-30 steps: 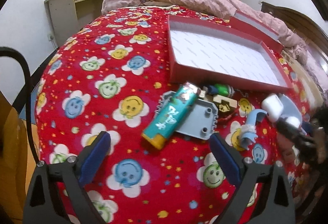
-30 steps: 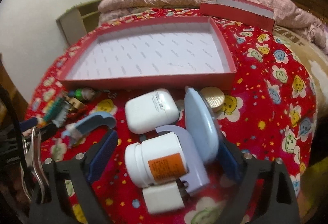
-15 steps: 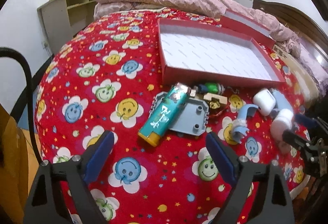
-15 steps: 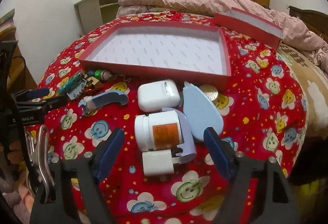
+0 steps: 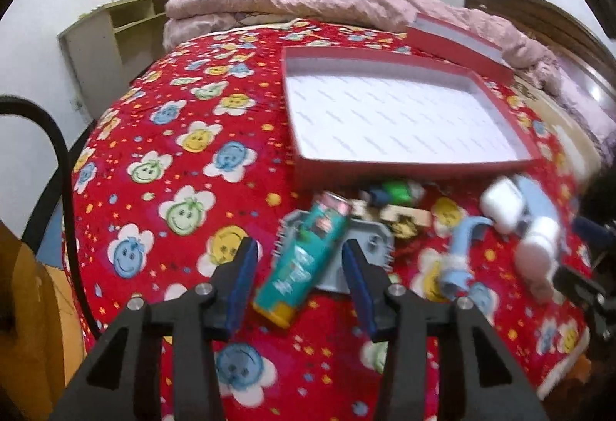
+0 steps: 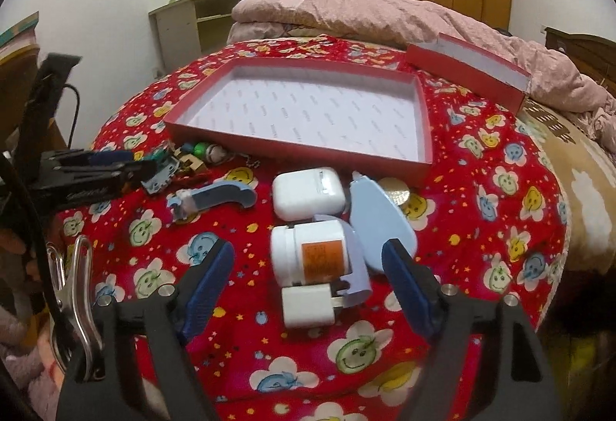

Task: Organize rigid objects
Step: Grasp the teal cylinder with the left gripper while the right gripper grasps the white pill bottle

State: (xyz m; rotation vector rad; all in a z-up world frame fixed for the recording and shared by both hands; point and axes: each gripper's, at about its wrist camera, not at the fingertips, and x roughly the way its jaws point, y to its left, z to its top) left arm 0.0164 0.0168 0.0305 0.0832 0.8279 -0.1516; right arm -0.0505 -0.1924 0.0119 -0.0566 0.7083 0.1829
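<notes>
Your left gripper (image 5: 300, 276) fingers closing around teal cylindrical lighter (image 5: 302, 263), not yet pressing. Your right gripper (image 6: 308, 282) fingers standing open, flanking white plastic pill bottle (image 6: 310, 257).

Your teal lighter (image 5: 304, 263) lies tilted across a grey plate (image 5: 365, 248), before the empty red box (image 5: 404, 167).

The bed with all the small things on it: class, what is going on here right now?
A person is tidying small items into the empty red box on the bed. The left hand-held gripper has just been closing around the teal lighter, though its pads do not clearly press on it yet. The right hand-held gripper sits open around the white bottle. Nothing is in the box yet.
</notes>
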